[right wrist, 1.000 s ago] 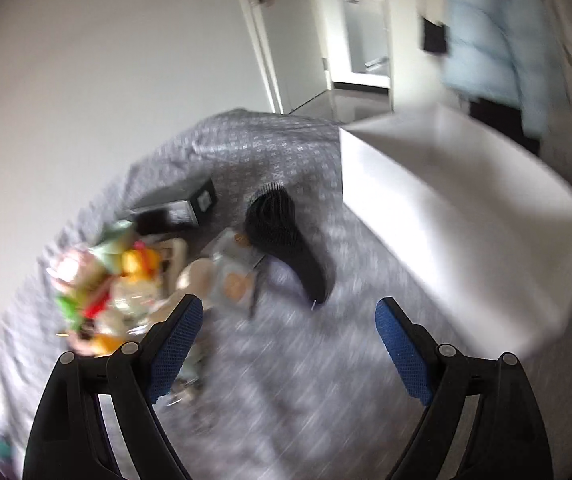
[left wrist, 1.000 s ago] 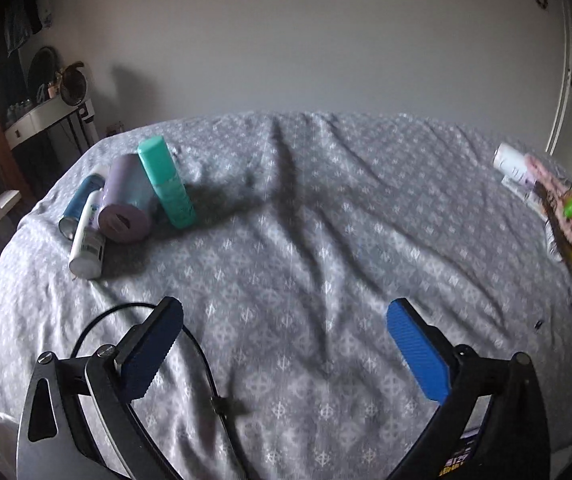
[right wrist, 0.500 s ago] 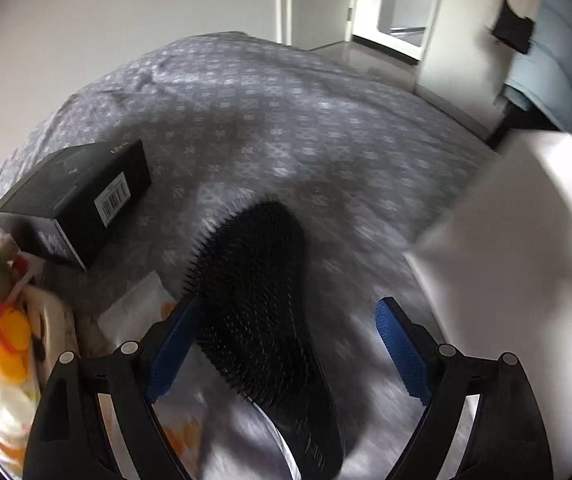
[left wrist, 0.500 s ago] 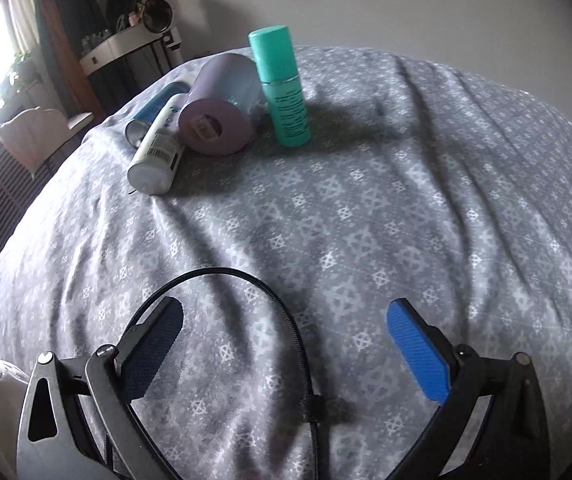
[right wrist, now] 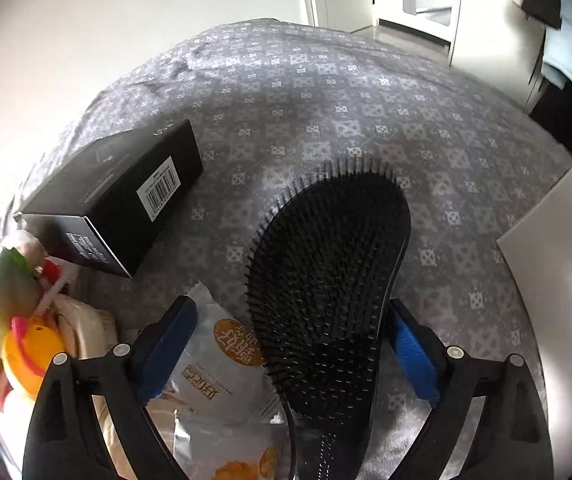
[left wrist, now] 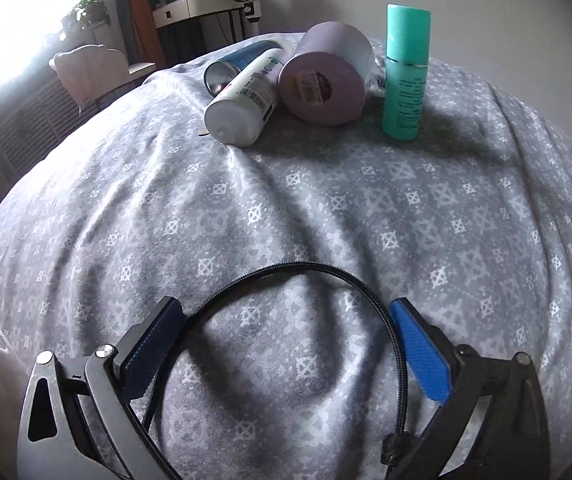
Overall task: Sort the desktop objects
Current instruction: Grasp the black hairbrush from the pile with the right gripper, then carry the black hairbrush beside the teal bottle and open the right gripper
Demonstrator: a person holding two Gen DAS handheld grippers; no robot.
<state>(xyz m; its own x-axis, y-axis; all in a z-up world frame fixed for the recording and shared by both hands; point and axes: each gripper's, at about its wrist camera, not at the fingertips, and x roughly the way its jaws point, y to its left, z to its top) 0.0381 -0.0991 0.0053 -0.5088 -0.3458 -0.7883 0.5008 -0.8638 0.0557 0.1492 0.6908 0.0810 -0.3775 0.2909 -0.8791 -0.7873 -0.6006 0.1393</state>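
Hairbrush [right wrist: 326, 280] lying bristles-up on grey patterned bedspread [right wrist: 366, 112], handle toward the camera. Right gripper [right wrist: 292, 344] spread wide around its lower head, right pad [right wrist: 410, 352] just beside the brush edge, maybe touching, hard to say from this angle; left pad [right wrist: 165, 344] sitting over a snack packet [right wrist: 213, 360] tucked partly under the brush. Black box [right wrist: 125, 196] with barcode up and to the left, jumble of colourful bits [right wrist: 13, 320] at the left edge, white bin [right wrist: 558, 280] off right.

Left gripper [left wrist: 286, 344] also wide apart, holding nothing, low over the same bedspread with a black cable [left wrist: 326, 280] looping between the fingers. Well ahead: teal bottle [left wrist: 406, 72] upright, lilac cylinder [left wrist: 322, 84] on its side just beside it, then white bottle [left wrist: 241, 108] and blue can [left wrist: 237, 64] lying down, all bunched together.
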